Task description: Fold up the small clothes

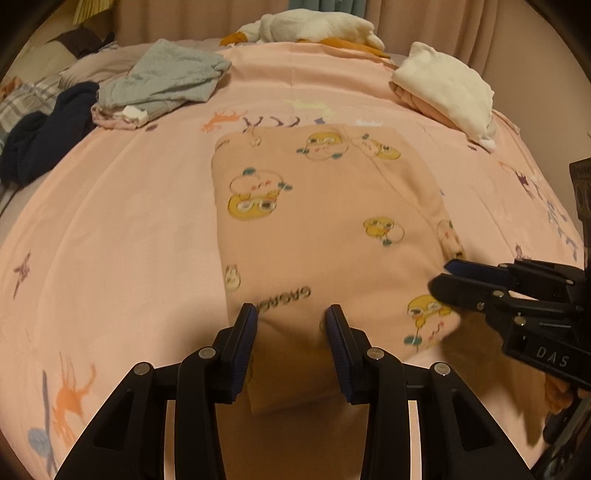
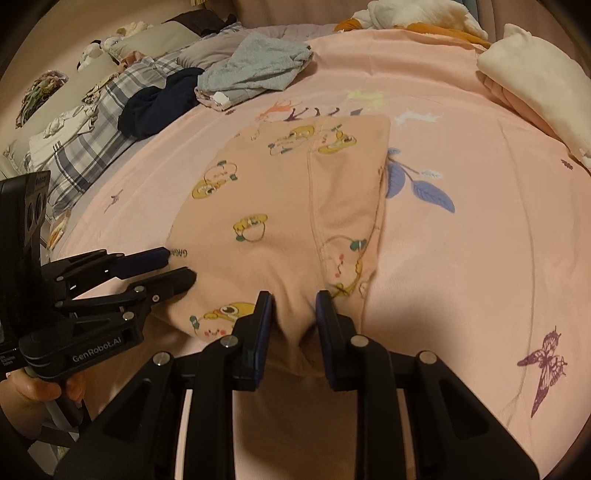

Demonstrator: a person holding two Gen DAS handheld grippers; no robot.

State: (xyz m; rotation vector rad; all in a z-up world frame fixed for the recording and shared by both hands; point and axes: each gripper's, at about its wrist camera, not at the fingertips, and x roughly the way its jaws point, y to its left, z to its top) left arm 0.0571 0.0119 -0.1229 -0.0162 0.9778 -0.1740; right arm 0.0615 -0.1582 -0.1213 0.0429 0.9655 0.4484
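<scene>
Lay flat on bed sheet (image 2: pixel 461 258): peach printed garment (image 1: pixel 314 221), near hem bunched between fingers of left hand-held gripper (image 1: pixel 291 325) and right hand-held gripper (image 2: pixel 293 308), both half-open, gripping cloth. Bare sheet either side.

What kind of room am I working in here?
Most likely a bedroom: the printed pink garment lies on a bed under a pink sheet, with a plaid pillow at the far left and curtains behind. Other clothes are piled around.
</scene>
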